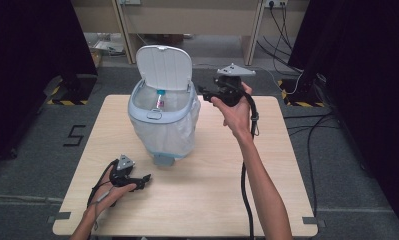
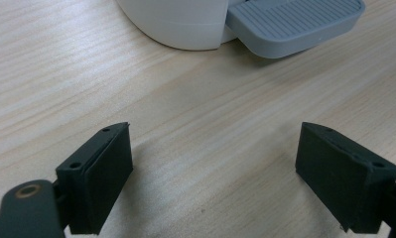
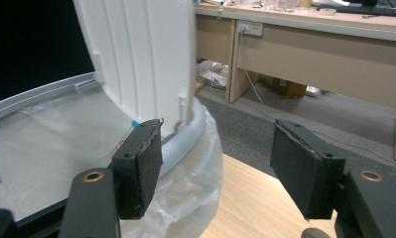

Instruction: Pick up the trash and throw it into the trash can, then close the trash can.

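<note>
Wooden table (image 1: 212, 190), bin (image 1: 163, 120) upright, lid (image 1: 164, 67) raised

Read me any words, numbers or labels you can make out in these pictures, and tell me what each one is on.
"5": black mark on the grey floor, left of the table.
Small item in the bin, a tube or bottle with a pink label: print too small to read.
Bin lid, pedal, left gripper, right gripper: no text.
</note>
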Demonstrator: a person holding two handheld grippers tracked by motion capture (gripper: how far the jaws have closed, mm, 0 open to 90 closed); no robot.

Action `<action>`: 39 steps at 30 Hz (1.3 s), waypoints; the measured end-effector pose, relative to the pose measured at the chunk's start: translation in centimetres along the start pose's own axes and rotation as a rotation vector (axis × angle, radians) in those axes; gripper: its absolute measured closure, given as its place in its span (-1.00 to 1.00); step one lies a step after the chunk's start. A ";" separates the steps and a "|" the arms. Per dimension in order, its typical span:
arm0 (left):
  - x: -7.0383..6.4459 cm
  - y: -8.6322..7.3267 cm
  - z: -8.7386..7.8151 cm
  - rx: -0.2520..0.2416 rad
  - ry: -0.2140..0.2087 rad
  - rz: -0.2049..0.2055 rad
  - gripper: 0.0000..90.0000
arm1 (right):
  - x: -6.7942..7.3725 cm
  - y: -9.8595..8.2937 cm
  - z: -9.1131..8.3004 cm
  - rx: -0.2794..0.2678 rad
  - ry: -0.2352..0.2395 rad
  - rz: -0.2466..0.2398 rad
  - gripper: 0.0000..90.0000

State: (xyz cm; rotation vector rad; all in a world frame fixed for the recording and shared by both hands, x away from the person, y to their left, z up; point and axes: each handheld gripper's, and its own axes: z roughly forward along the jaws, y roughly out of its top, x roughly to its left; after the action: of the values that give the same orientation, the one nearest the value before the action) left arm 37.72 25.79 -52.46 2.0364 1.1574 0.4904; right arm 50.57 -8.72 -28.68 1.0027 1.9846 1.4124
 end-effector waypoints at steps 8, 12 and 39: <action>0.0 0.0 0.0 0.000 0.000 0.000 -0.70 | -1.0 -0.4 1.3 0.014 -0.019 0.012 -0.10; 0.0 0.0 0.0 0.000 0.000 0.001 -0.70 | -1.5 -0.5 2.5 0.037 -0.014 -0.018 0.14; 0.0 0.0 0.0 0.002 -0.001 -0.001 -0.69 | -2.5 2.3 7.9 -0.013 0.060 0.006 0.67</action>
State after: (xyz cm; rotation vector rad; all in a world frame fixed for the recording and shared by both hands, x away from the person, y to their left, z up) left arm 37.72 25.81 -52.44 2.0374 1.1588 0.4874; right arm 58.63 -5.76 -29.24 0.9721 2.0133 1.4730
